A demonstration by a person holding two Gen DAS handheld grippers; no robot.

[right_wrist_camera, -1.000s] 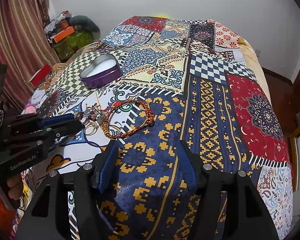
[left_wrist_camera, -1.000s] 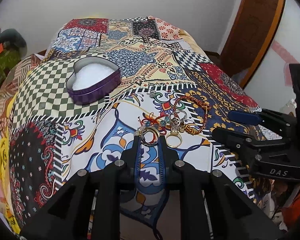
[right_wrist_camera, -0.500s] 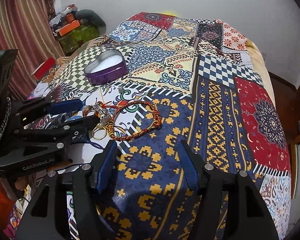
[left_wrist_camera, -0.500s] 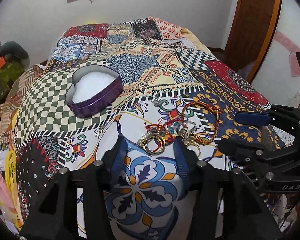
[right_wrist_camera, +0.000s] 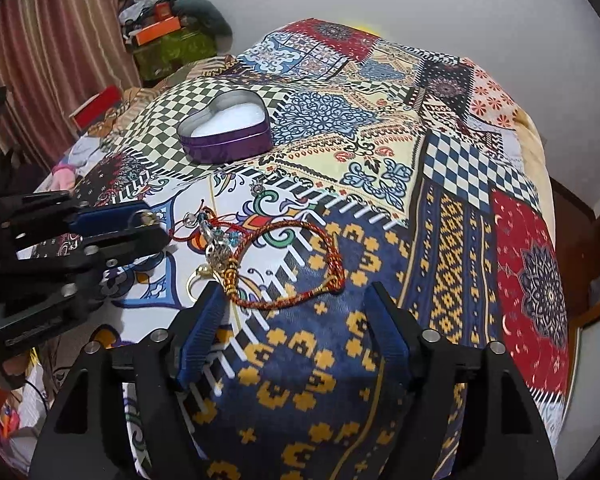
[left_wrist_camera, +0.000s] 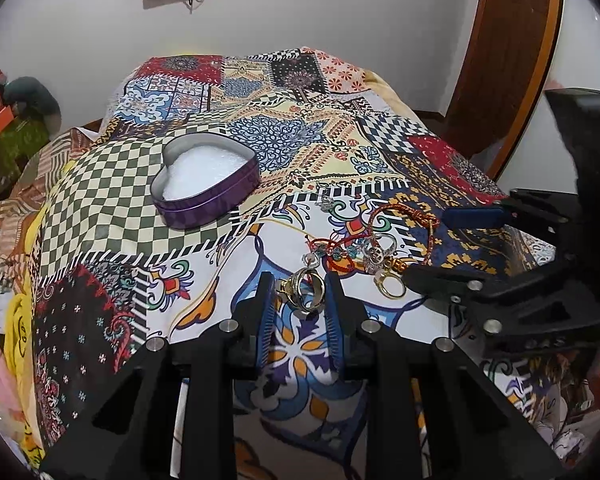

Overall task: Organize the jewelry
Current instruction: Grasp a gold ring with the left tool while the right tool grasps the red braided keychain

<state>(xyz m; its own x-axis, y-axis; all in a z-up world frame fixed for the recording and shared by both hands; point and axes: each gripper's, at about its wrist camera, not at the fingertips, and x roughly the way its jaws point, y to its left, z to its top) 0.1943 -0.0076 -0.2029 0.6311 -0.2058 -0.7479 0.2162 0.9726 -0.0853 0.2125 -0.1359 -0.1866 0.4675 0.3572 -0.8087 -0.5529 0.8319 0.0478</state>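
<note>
The left tongs (left_wrist_camera: 300, 292), at lower centre of the left wrist view, pinch a cluster of gold metal rings (left_wrist_camera: 303, 289) between their 2 blue-padded fingers (left_wrist_camera: 266, 316), just above the patchwork-patterned bedspread (left_wrist_camera: 100, 200). Beside them, right of centre, lies a tangle of jewelry: a gold ring with a loop (left_wrist_camera: 389, 285), a silver charm ring (left_wrist_camera: 376, 254), red cord pieces (left_wrist_camera: 338, 258) and a red-and-gold braided cord bracelet (right_wrist_camera: 296, 264). The right tongs (right_wrist_camera: 296, 320) are spread wide, hovering at the near edge of that bracelet in the lower centre of the right wrist view. A purple heart-shaped tin with white lining (left_wrist_camera: 206, 180) sits open in the upper left of the frame, well apart from the pile.
</note>
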